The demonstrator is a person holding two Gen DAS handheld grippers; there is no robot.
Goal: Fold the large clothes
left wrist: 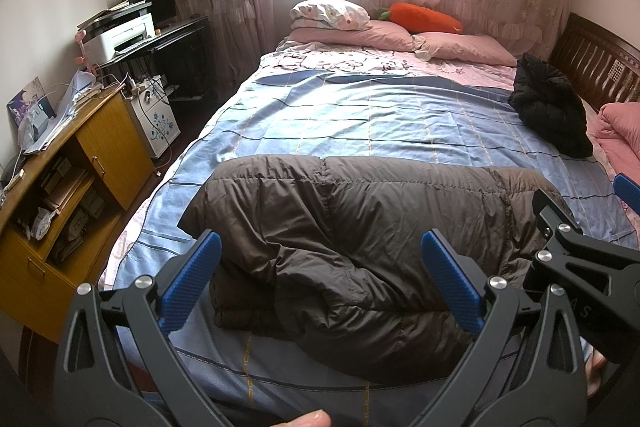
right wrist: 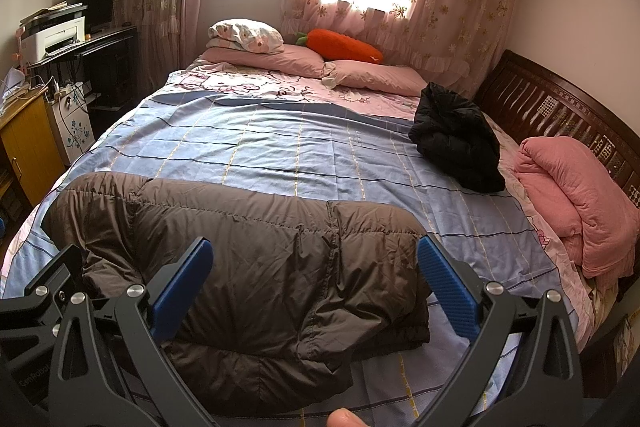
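A brown quilted down jacket (left wrist: pixel 360 251) lies folded into a thick bundle on the near part of the blue bed sheet (left wrist: pixel 360 115). My left gripper (left wrist: pixel 320 251) hovers just above its left half, open, with nothing between the blue pads. In the right wrist view the same jacket (right wrist: pixel 260 267) fills the foreground and my right gripper (right wrist: pixel 314 267) stands open over its right half. The right gripper's black frame shows at the right edge of the left wrist view, beside the jacket.
A crumpled black garment (right wrist: pixel 456 143) lies on the bed's right side, with a folded pink blanket (right wrist: pixel 576 203) by the wooden headboard (right wrist: pixel 560 111). Pillows and an orange carrot plush (right wrist: pixel 340 45) sit near the window. A wooden cabinet (left wrist: pixel 80 163) and desk with printer (left wrist: pixel 120 37) line the left wall.
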